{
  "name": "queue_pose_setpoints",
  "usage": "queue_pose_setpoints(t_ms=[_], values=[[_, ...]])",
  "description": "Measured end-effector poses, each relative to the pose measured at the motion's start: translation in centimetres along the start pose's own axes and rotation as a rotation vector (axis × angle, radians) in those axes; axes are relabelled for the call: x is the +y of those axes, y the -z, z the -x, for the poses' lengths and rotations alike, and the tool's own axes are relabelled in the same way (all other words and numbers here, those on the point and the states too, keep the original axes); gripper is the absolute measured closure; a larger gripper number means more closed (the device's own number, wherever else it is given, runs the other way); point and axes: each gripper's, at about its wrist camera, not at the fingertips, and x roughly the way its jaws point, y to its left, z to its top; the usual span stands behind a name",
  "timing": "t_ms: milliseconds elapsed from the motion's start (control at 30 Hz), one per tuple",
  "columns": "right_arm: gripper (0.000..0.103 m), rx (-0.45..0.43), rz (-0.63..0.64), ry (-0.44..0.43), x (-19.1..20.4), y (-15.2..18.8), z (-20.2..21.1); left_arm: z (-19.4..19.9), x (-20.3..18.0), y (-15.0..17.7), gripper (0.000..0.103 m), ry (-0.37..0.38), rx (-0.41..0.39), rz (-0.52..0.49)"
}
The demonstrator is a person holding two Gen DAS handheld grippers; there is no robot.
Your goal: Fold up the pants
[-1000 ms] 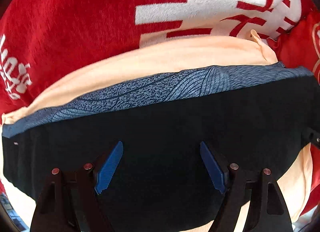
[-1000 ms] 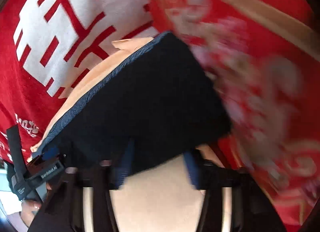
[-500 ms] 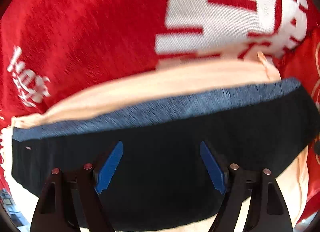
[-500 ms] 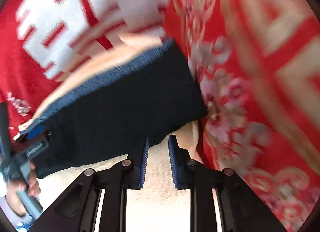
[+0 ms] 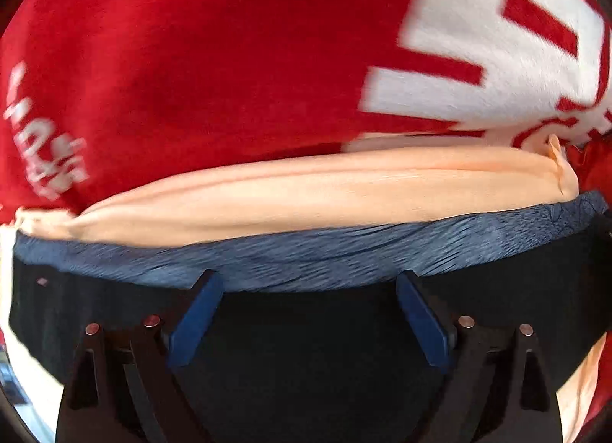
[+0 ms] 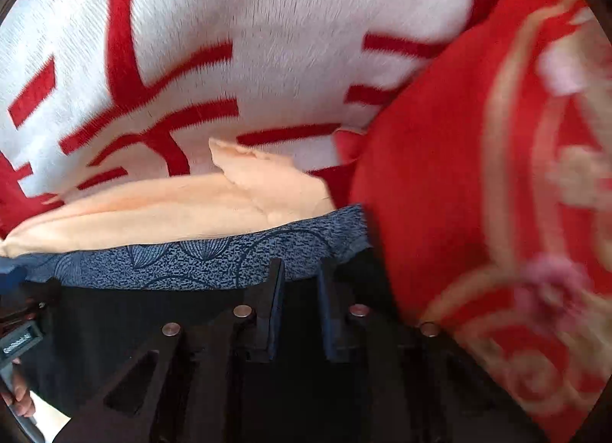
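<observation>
The dark navy pants (image 5: 306, 343) lie folded on peach cloth, with a blue patterned band (image 5: 306, 259) along their far edge. My left gripper (image 5: 306, 286) is open above the pants, its blue pads spread wide and empty. In the right wrist view the pants (image 6: 114, 328) and the patterned band (image 6: 199, 259) fill the lower left. My right gripper (image 6: 300, 271) hovers over the pants' right end, its jaws nearly closed with a narrow gap and nothing between them.
Peach cloth (image 5: 325, 190) lies under and beyond the pants. A red blanket (image 5: 191, 60) with white characters (image 6: 229, 41) covers the surface behind. A red and gold patterned cushion (image 6: 478, 175) rises at the right. The other gripper's body (image 6: 15, 339) shows at far left.
Both grippers have moved forward over the pants toward the patterned band. The right gripper, open a second ago, narrowed its jaws and now sits over the dark cloth instead of the peach cloth.
</observation>
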Motion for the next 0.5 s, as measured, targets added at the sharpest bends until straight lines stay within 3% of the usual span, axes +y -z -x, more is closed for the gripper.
queue_pose_setpoints(t_ms=[133, 233, 400, 500], values=[[0.066, 0.04, -0.028, -0.163, 1.3, 2.8, 2.6, 2.6, 5.1, 2.1, 0.01, -0.058, 0.001, 0.012], [0.066, 0.094, -0.048, -0.314, 3.9, 5.8, 3.9, 3.7, 9.5, 4.2, 0.01, -0.101, 0.012, 0.044], [0.066, 0.212, -0.065, -0.546, 11.5, 11.3, 4.3, 4.5, 18.6, 7.1, 0.01, -0.166, 0.028, 0.103], [0.065, 0.248, -0.073, -0.637, 16.4, 13.7, 4.6, 4.4, 22.9, 8.2, 0.01, -0.191, 0.023, 0.112]])
